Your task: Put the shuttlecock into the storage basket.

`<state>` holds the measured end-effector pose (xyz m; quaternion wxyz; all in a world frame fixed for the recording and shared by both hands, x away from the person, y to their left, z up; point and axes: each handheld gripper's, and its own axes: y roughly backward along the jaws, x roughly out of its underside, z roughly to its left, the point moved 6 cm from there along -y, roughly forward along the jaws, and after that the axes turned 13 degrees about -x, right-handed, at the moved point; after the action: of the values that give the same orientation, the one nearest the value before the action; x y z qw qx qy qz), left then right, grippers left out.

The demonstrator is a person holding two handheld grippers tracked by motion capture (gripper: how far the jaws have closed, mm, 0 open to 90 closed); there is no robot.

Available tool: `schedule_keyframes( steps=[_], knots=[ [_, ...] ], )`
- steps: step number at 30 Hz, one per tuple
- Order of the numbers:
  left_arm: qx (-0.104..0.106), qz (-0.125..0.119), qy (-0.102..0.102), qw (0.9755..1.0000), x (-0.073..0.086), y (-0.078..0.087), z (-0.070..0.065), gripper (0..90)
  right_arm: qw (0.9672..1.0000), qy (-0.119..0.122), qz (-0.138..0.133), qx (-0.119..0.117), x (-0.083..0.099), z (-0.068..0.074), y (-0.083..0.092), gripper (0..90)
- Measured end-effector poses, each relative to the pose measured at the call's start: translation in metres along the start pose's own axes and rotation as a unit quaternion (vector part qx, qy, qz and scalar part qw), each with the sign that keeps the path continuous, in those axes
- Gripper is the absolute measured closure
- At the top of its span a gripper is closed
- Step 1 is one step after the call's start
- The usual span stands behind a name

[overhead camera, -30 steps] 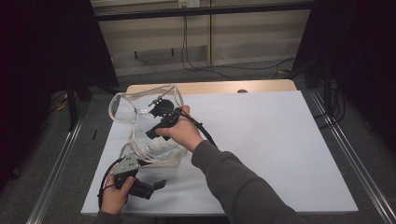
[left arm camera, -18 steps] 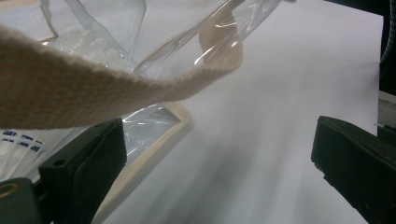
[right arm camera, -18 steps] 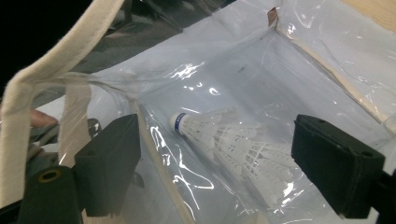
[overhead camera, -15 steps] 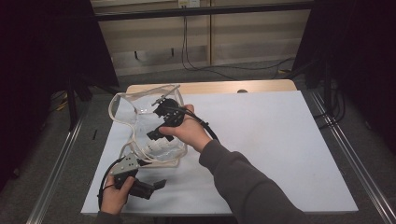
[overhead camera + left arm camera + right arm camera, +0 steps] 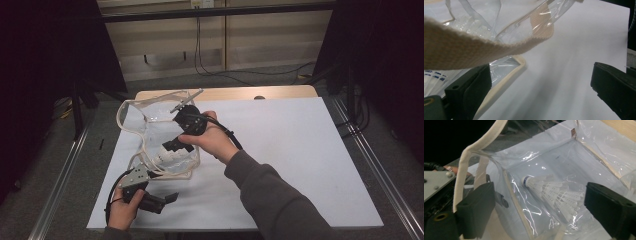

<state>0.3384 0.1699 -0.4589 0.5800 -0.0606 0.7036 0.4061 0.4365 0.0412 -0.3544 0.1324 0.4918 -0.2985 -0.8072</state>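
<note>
White feathered shuttlecock (image 5: 549, 192) lying on its side inside a clear plastic bag (image 5: 145, 120) with cream trim, at the table's left. Right gripper (image 5: 175, 146) poised over the bag's mouth, jaws just been opening, wide apart, nothing between them. Left gripper (image 5: 165, 199) near the table's front edge, jaws spread and empty, cream strap (image 5: 474, 48) draped just ahead. Likely trouble: floppy bag sagging or tipping, shuttlecock sliding out. White table cover (image 5: 300, 150); dark curtains and loose cables behind.
</note>
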Motion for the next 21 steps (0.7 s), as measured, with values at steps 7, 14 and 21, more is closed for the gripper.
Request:
schedule_keyframes(
  steps=[7, 14, 21],
  knots=[
    [0.001, 0.000, 0.003, 1.0000, 0.000, 0.001, -0.001, 3.2, 0.9999, 0.004, -0.007, -0.013, 0.006, 0.003, 0.008, 5.5],
    [-0.002, -0.002, 0.001, 1.0000, -0.001, 0.003, -0.002, 3.2, 0.9997, 0.008, -0.012, -0.020, 0.009, 0.005, 0.018, 5.1],
    [-0.002, 0.000, -0.002, 1.0000, -0.001, 0.002, -0.003, 3.2, 0.9994, 0.019, -0.014, -0.026, 0.013, 0.009, 0.030, 4.2]
  ],
)
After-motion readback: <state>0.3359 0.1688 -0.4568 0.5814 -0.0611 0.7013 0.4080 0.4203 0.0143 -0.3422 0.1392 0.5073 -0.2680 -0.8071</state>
